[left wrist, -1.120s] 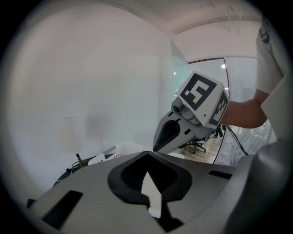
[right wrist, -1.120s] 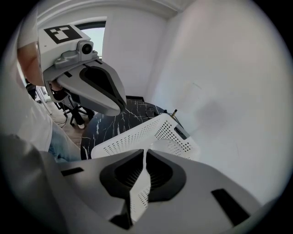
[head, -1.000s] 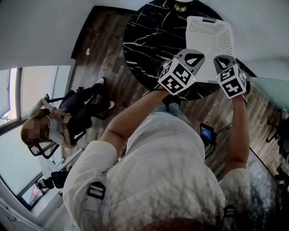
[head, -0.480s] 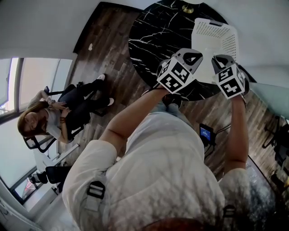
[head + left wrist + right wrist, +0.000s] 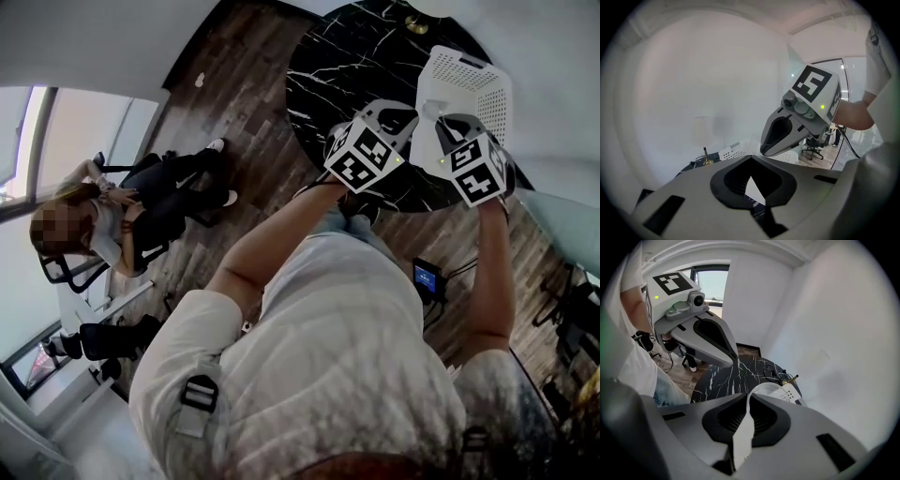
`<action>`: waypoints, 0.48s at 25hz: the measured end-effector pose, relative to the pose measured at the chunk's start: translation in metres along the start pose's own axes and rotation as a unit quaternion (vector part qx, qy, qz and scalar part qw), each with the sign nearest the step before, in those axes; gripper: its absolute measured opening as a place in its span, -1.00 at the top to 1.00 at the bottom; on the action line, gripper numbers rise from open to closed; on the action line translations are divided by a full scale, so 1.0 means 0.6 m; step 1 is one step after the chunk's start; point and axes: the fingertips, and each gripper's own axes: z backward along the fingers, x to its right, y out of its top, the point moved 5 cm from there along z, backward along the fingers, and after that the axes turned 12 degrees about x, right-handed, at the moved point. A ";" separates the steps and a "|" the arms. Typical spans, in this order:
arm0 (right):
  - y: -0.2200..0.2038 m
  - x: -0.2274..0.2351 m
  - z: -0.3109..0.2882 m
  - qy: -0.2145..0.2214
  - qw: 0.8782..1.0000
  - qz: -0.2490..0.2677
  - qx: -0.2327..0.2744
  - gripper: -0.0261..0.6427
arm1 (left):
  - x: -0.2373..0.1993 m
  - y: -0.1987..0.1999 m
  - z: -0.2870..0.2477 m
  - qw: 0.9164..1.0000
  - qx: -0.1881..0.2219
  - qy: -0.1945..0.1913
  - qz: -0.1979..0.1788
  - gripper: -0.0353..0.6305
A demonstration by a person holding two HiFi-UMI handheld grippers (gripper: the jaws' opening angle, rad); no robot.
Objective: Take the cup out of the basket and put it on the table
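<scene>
A white perforated basket [image 5: 469, 89] stands on the round black marble table [image 5: 347, 66], at its right side. No cup shows in any view; the basket's inside is hidden. My left gripper [image 5: 401, 117] hovers over the table's near edge, just left of the basket. My right gripper [image 5: 459, 127] hovers over the basket's near rim. In the left gripper view the left gripper [image 5: 750, 159] has its jaws together with nothing held, and the basket [image 5: 736, 152] lies ahead. The right gripper [image 5: 749, 397] is likewise shut and empty, above the basket [image 5: 780, 391].
A brass lamp base [image 5: 412, 23] with a cable stands at the table's far edge by the wall. A person sits in an office chair [image 5: 122, 216] at the left on the wooden floor. A small screen device [image 5: 429, 278] lies on the floor under my right arm.
The head view has swung, so the table and basket sit further right in the frame. Both grippers keep their places over the table's near edge.
</scene>
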 end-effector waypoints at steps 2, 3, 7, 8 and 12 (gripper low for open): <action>0.015 -0.004 -0.004 0.003 1.000 0.009 0.004 0.85 | -0.006 -0.002 0.013 1.000 -0.001 0.009 0.001 0.88; 0.021 -0.006 -0.007 0.005 1.000 0.013 0.005 0.85 | -0.009 -0.004 0.019 1.000 -0.001 0.013 0.002 0.88; 0.039 -0.018 -0.020 0.017 1.000 0.025 0.005 0.85 | -0.020 -0.014 0.043 1.000 -0.004 0.029 0.006 0.88; 0.045 -0.021 -0.024 0.020 0.999 0.029 0.006 0.85 | -0.024 -0.016 0.049 0.999 -0.005 0.033 0.007 0.88; 0.064 -0.036 -0.041 0.038 0.998 0.040 0.010 0.85 | -0.039 -0.024 0.070 0.999 -0.007 0.050 0.013 0.88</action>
